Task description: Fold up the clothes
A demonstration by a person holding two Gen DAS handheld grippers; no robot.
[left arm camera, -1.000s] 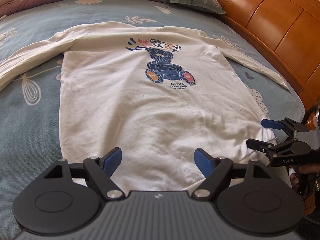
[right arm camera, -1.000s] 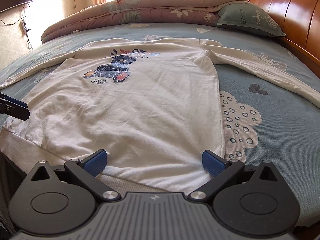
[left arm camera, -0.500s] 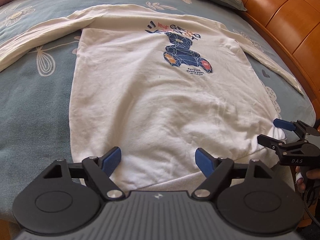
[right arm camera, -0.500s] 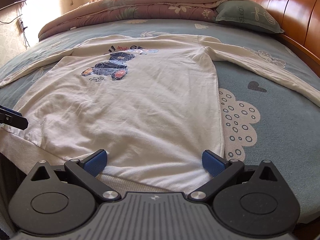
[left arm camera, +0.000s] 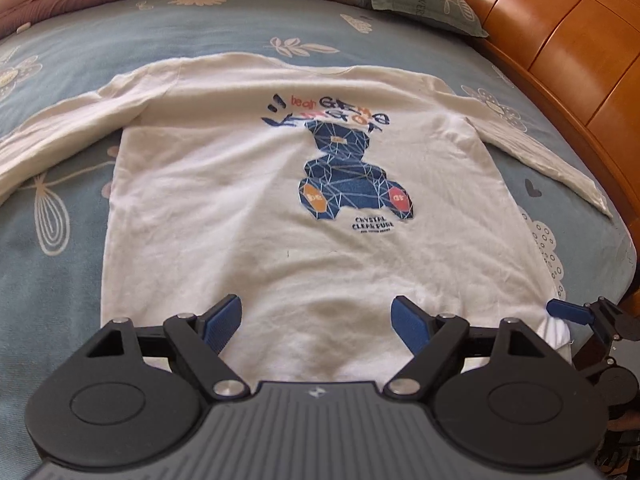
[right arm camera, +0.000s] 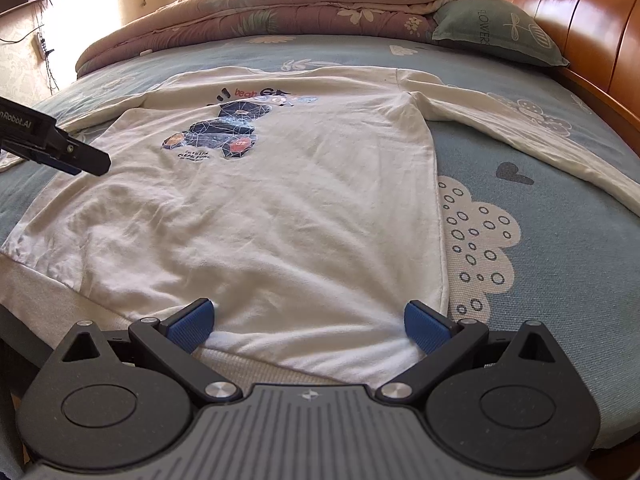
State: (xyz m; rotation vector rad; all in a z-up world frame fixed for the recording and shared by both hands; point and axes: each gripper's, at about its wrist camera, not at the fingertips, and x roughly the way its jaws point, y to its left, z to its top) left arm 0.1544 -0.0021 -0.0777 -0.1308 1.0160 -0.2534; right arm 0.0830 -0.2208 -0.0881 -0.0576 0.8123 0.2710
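A white long-sleeved shirt (left arm camera: 248, 208) with a blue bear print (left arm camera: 352, 176) lies face up and flat on the bed, both sleeves spread sideways. My left gripper (left arm camera: 318, 322) hovers open over the shirt's lower body, with nothing between its fingers. The right wrist view shows the same shirt (right arm camera: 300, 200), and my right gripper (right arm camera: 308, 326) stands open at its ribbed hem near the right corner, the pads wide apart on either side of the cloth. The left gripper (right arm camera: 90, 162) shows at the left edge there. The right gripper (left arm camera: 572, 314) appears by the hem corner in the left wrist view.
Blue patterned bed sheet (left arm camera: 52, 280) surrounds the shirt. A folded quilt (right arm camera: 320, 4) and a green pillow (right arm camera: 492, 28) lie at the far end. A wooden headboard (left arm camera: 560, 48) runs along the right side. The bed's near edge is just below the hem.
My left gripper has moved in over the shirt, away from the hem, and shows higher and further in from the left edge of the right wrist view. The right gripper has stayed put.
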